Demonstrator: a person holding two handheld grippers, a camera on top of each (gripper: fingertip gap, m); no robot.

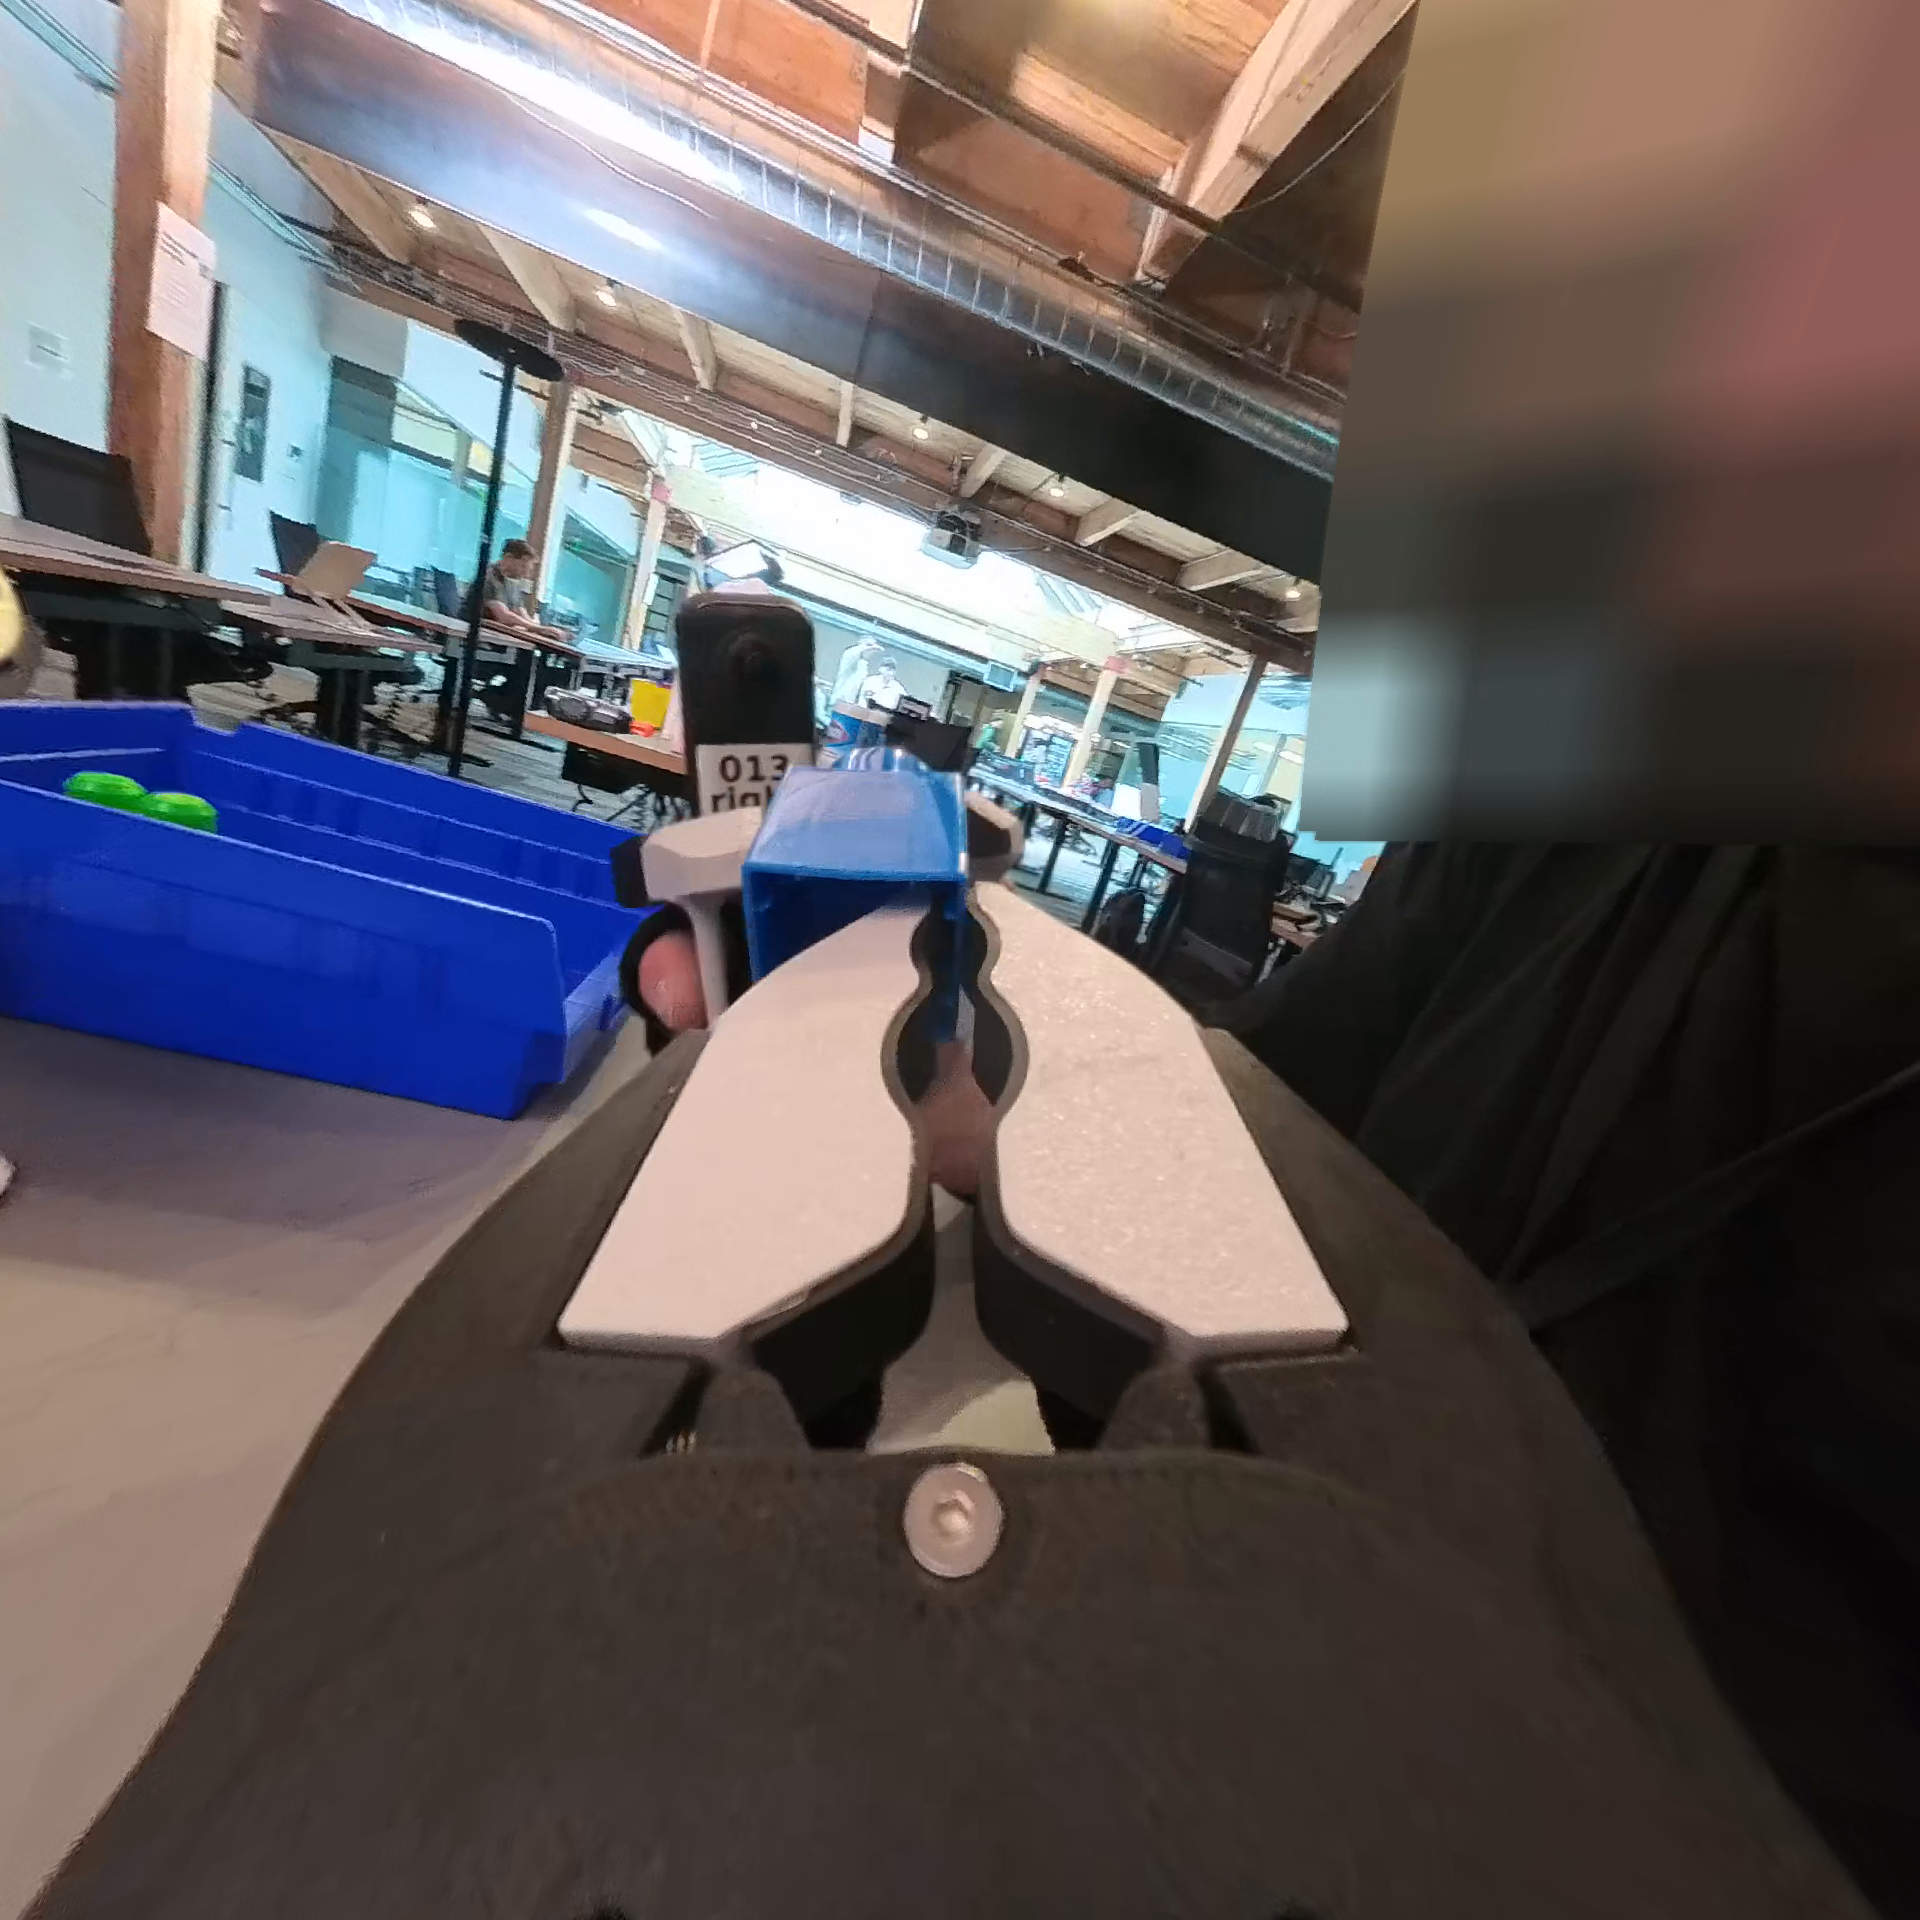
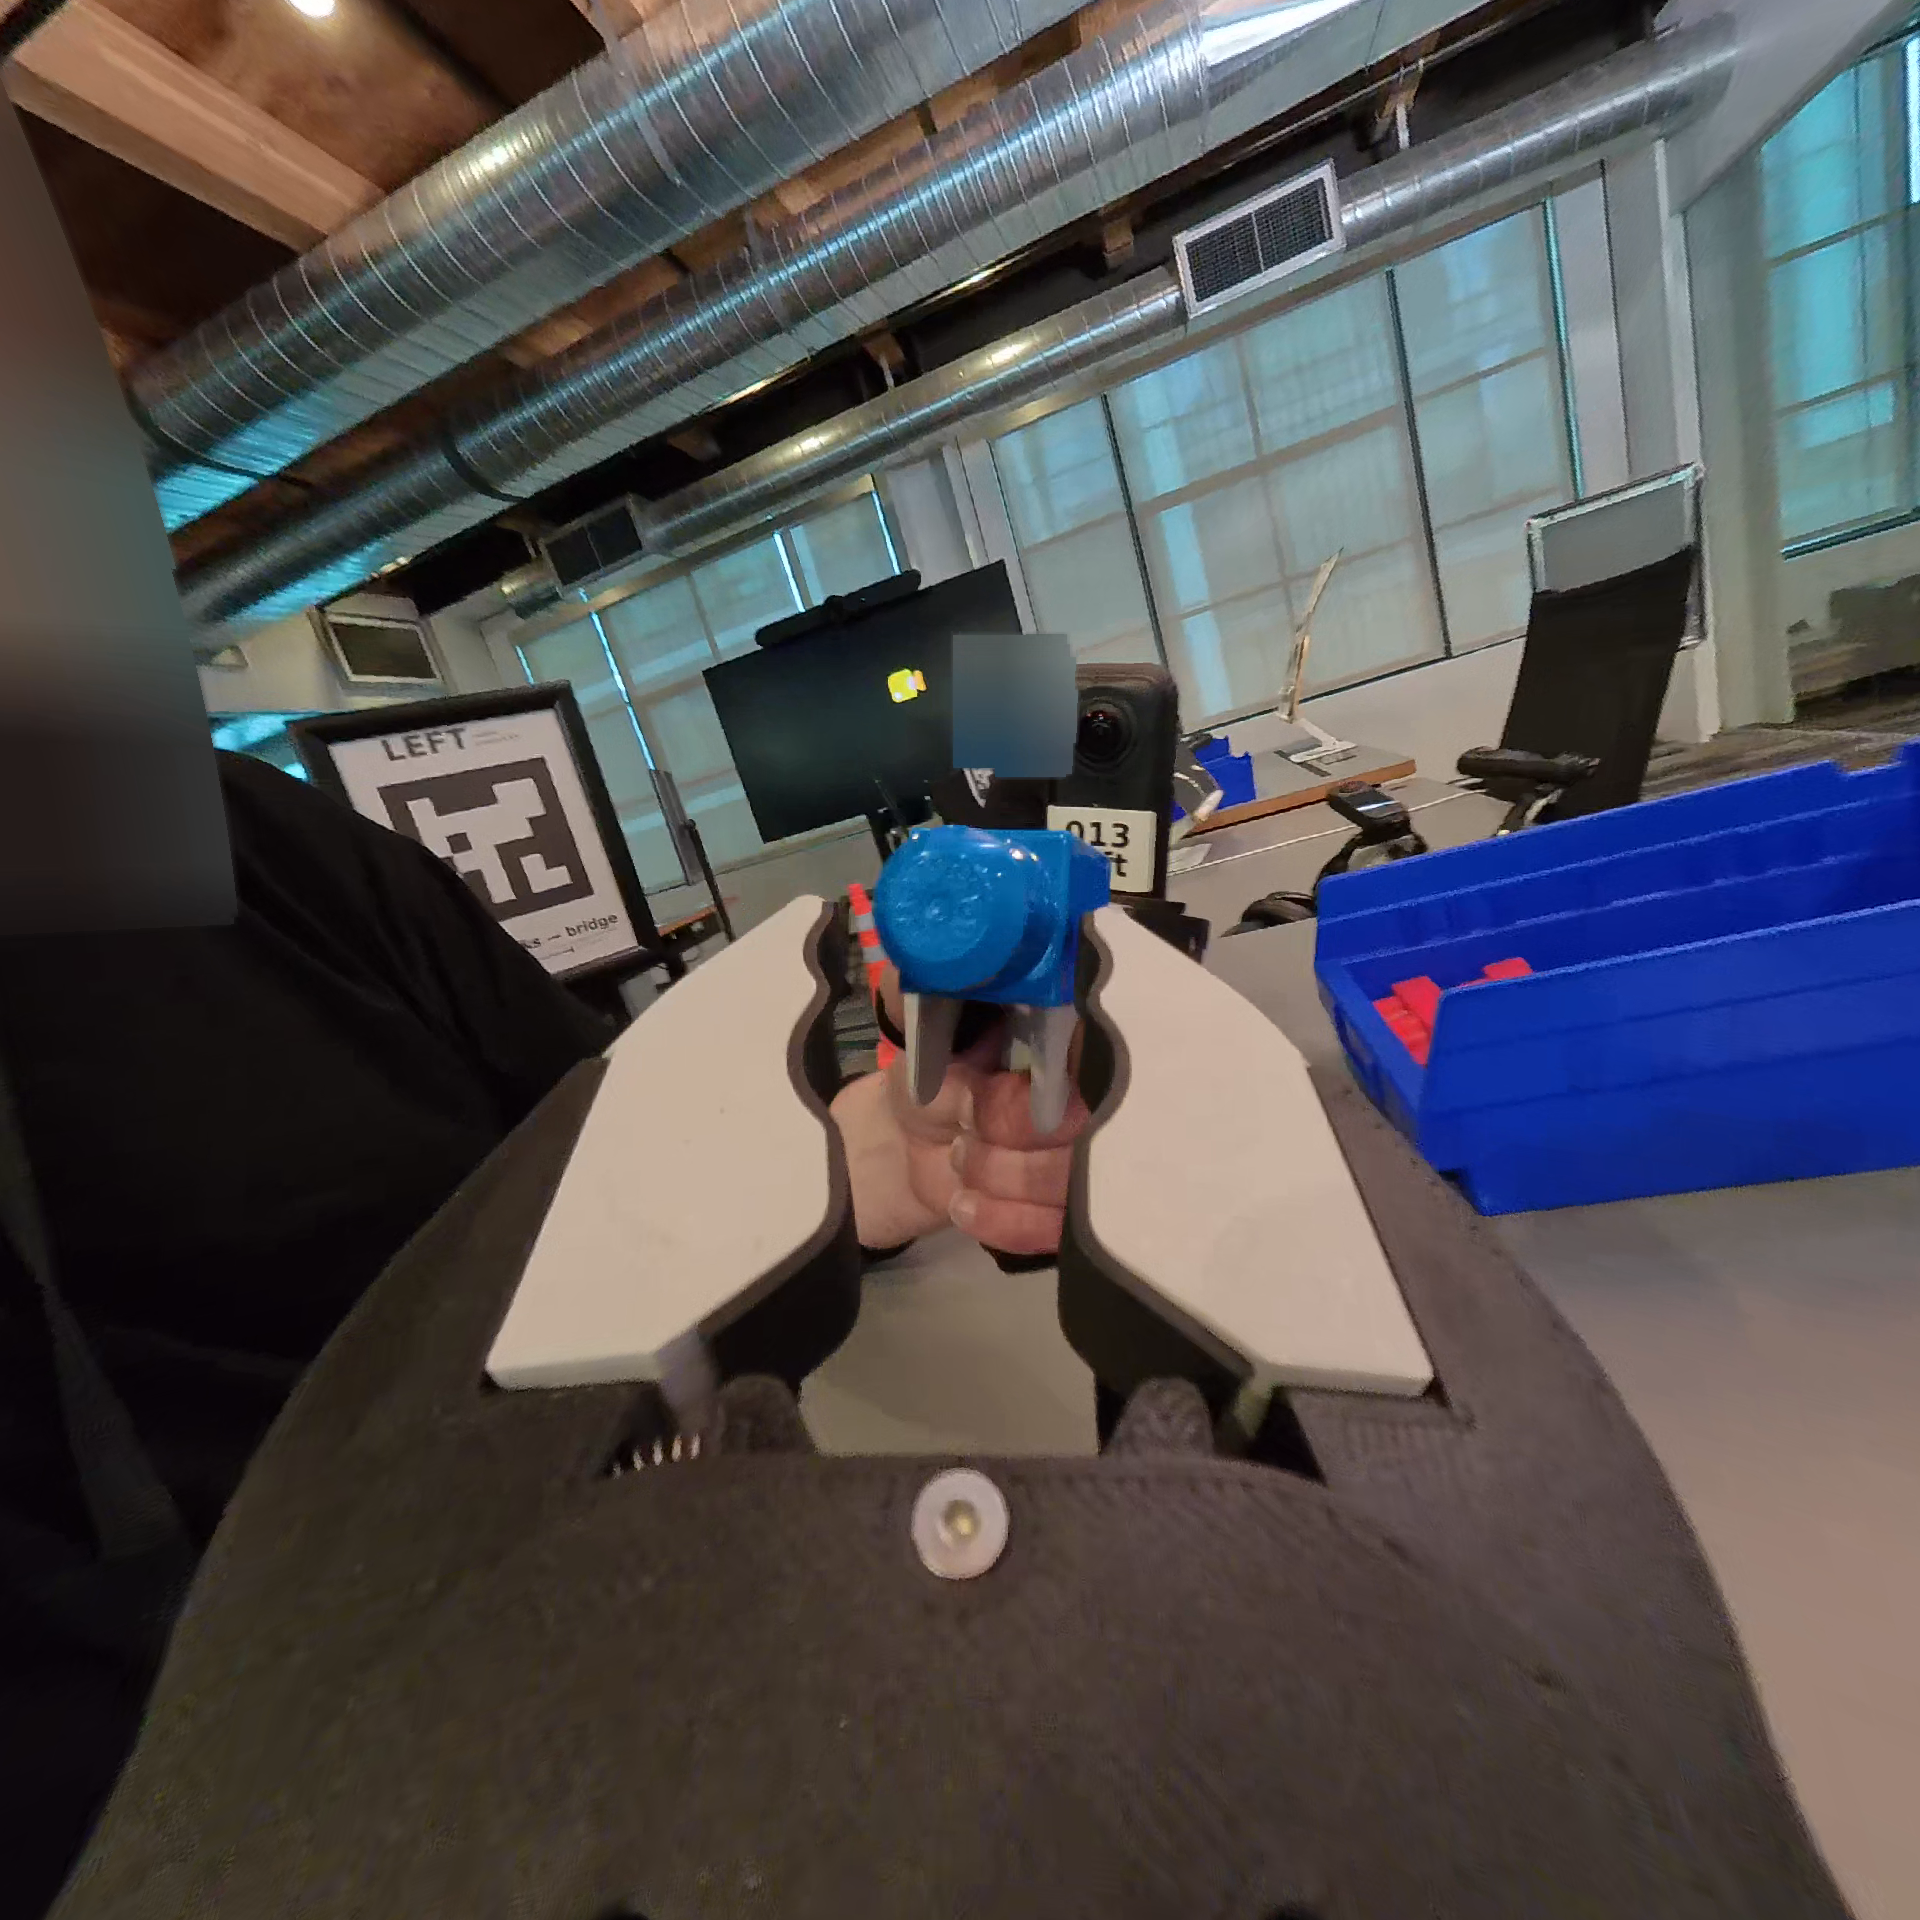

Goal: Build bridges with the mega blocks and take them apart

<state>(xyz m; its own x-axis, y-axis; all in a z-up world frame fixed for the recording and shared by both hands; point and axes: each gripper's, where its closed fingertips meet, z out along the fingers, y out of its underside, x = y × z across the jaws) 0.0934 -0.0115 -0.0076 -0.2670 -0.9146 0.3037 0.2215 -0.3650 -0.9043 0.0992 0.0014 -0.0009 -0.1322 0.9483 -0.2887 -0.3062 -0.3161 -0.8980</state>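
A blue mega block (image 1: 852,862) hangs in the air between my two grippers. In the left wrist view its hollow underside faces me. My left gripper (image 1: 961,914) is shut on the block's right side wall. My right gripper faces it from behind, with one finger (image 1: 691,868) on each side of the block. In the right wrist view the block (image 2: 956,914) shows its round stud. My right gripper (image 2: 961,935) is open around it, with a gap at its left finger. The left gripper's fingers (image 2: 925,1039) show under the block.
A blue bin (image 1: 312,935) holding green blocks (image 1: 140,798) stands on the grey table (image 1: 208,1247). A second blue bin (image 2: 1662,1039) holds red blocks (image 2: 1418,1013). A framed marker sign (image 2: 478,821) stands behind. A person in dark clothing is close by. Left and right tips are no more than a few centimetres apart.
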